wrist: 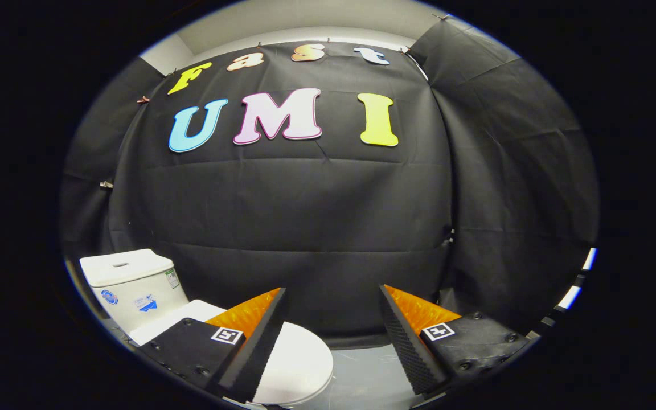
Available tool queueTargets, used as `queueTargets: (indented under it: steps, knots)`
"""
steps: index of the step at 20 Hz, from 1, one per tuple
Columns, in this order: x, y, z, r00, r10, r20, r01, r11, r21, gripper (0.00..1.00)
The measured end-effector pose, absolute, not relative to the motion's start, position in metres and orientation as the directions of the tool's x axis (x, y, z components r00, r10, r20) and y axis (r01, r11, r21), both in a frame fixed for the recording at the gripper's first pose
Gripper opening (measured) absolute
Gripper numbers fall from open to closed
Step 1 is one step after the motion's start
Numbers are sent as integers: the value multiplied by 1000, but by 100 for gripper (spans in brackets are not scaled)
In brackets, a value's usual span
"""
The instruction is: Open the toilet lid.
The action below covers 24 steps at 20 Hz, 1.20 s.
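Black cloth wall (pixel 305 216) behind; toilet lid (pixel 296 364) down, low beside left finger. Gripper (pixel 333 336) spread wide, gripping nothing. Risk: sliding off smooth rim, approaching too high.

tool (pixel 332 330): square tags; ribbed pads; screws

Setting: staged recording booth, not a real bathroom
Walls: black cloth (pixel 316 216) clipped up on all sides, pale room wall (pixel 305 17) visible above it
Fixture: white toilet (pixel 294 364) with cistern (pixel 131 282), lid closed
Floor: plain grey floor (pixel 365 370)
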State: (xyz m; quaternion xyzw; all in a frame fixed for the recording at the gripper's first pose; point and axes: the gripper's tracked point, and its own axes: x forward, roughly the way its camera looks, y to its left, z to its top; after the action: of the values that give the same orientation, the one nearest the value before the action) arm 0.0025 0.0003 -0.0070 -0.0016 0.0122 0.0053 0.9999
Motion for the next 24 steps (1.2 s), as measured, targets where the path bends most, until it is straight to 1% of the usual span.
queueTargets:
  steps: [11, 18, 20, 23, 24]
  knots:
    - [1, 5, -6, 999, 28, -31, -29, 999, -13, 98]
    - [4, -3, 19, 1000, 20, -12, -21, 999, -35, 98]
    - [2, -4, 28, 1000, 16, -4, -16, 1000, 0, 98]
    - [0, -4, 20, 1000, 4, -23, -3, 999, 35, 98]
    - [-2, -4, 11, 999, 2, -47, -1, 1000, 31, 98]
